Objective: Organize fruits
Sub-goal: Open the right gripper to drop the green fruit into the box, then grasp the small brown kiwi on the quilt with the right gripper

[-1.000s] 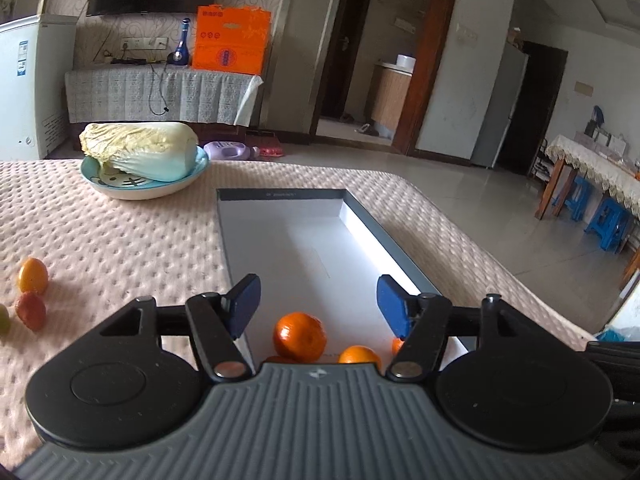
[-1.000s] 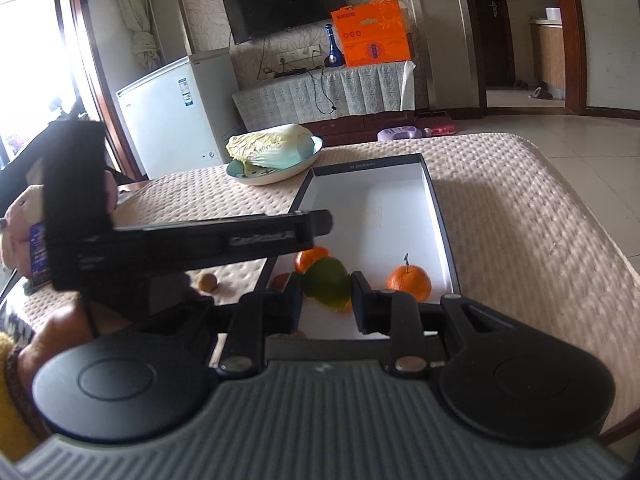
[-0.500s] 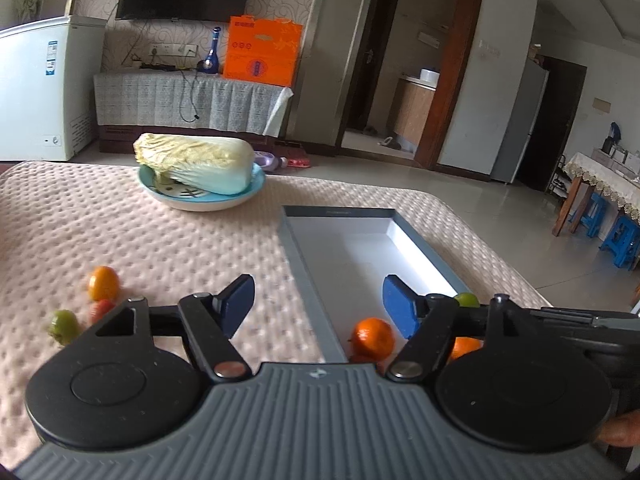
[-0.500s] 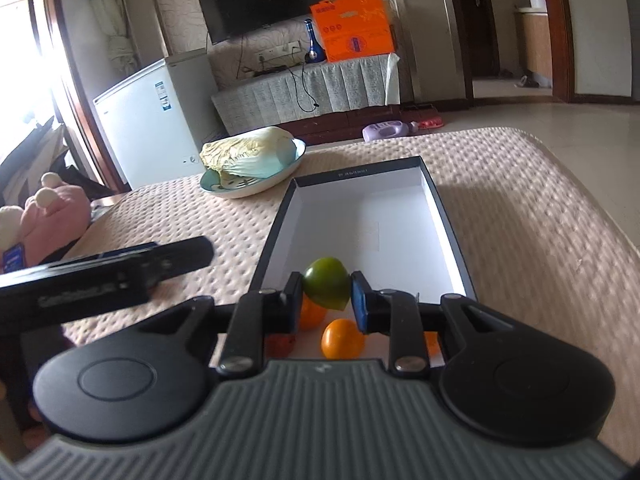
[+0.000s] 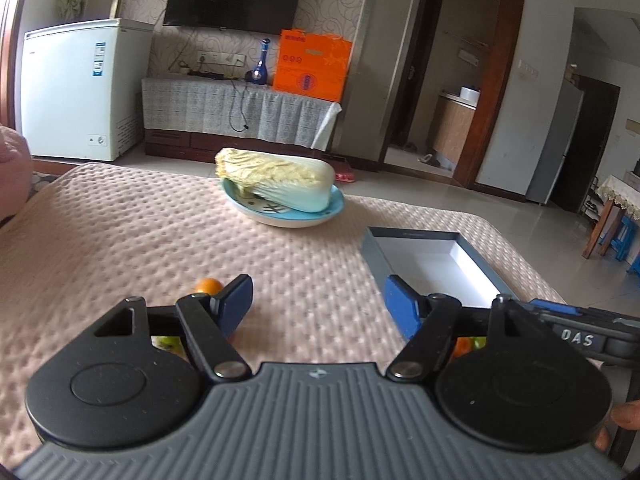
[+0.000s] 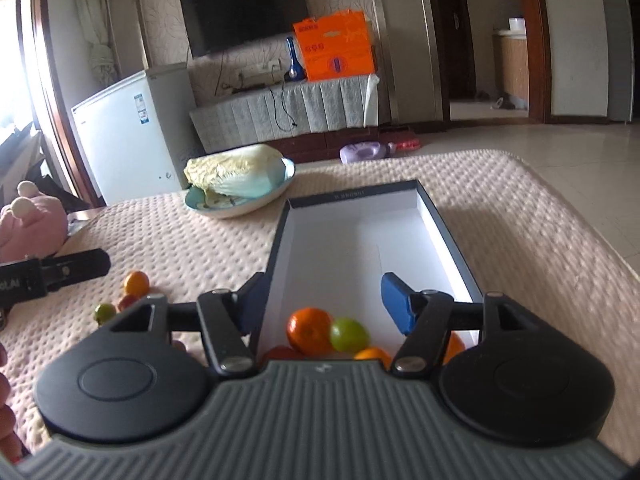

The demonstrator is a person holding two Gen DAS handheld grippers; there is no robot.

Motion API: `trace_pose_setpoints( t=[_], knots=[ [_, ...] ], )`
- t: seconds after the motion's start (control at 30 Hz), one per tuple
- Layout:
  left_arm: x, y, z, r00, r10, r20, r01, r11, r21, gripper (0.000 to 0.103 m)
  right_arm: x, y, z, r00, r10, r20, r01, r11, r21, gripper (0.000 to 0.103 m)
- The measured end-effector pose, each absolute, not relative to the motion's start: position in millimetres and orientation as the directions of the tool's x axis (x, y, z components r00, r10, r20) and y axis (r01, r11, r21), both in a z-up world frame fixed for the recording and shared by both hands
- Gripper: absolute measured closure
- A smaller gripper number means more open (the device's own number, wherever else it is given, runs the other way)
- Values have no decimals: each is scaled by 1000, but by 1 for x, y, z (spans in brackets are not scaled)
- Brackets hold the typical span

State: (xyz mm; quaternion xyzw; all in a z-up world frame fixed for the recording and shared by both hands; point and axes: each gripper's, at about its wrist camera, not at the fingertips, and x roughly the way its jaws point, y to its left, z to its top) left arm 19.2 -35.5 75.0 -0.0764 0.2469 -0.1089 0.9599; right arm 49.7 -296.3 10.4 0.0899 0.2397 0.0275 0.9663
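Left wrist view: the left hand-held gripper (image 5: pixel 318 304) hangs over bare pink quilted worktop (image 5: pixel 120 232), its jaws parted and empty. One small orange fruit (image 5: pixel 208 285) lies just behind its left finger, and a green fruit (image 5: pixel 168 342) peeks out under the gripper body. The open box (image 5: pixel 436 258) lies to the right, partly hidden; its far half is vacant, and only slivers of fruit show at its near end. A plate (image 5: pixel 288 216) bearing one cabbage (image 5: pixel 276 178) stands near the far edge, apart from the box. A wide stretch of worktop to the left is free.

Right wrist view: the right hand-held gripper (image 6: pixel 320 304) is over the near end of the box (image 6: pixel 444 236), its jaws opening with nothing pressed between them. Inside, this view shows what the other hides: a green fruit (image 6: pixel 349 334) touching a large orange (image 6: pixel 310 330), a smaller orange one (image 6: pixel 374 354) and a red one (image 6: pixel 280 352) at the bottom edge. Three loose fruits lie on the worktop left of the box: orange (image 6: pixel 136 283), red (image 6: pixel 128 302), green (image 6: pixel 105 312).
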Motion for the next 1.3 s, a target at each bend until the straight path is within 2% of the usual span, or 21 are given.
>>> trace_pose_setpoints(
  t=[0.1, 0.37, 0.53, 0.67, 0.77, 0.83, 0.87, 1.03, 1.3],
  knots=[
    [16, -17, 78, 861, -225, -456, 145, 968, -204, 26, 43, -286, 18, 911, 118, -395, -48, 982, 181, 38],
    [9, 24, 82, 868, -174, -465, 92, 977, -195, 26, 21, -237, 34, 925, 296, -237, -264, 952, 158, 38],
    [6, 45, 82, 870, -141, -473, 56, 980, -190, 26, 10, -219, 35, 960, 250, -128, -233, 963, 136, 38],
    [2, 60, 81, 872, -118, -476, 32, 982, -185, 26, 7, -215, 37, 965, 248, -91, -237, 964, 119, 38],
    [0, 67, 82, 873, -102, -477, 14, 983, -185, 26, 7, -217, 40, 968, 234, -90, -225, 969, 98, 38],
    [-1, 71, 82, 874, -97, -476, 4, 981, -192, 26, 5, -219, 41, 969, 226, -103, -218, 973, 80, 28],
    [0, 73, 83, 874, -93, -477, -3, 980, -197, 26, 6, -220, 41, 966, 227, -124, -219, 973, 74, 27],
    [2, 73, 85, 876, -96, -472, -8, 977, -215, 26, 13, -224, 37, 946, 223, -238, -217, 975, 48, 27],
    [3, 70, 86, 880, -73, -469, -31, 977, -211, 26, 24, -227, 25, 909, 275, -312, -244, 960, 138, 27]
  ],
)
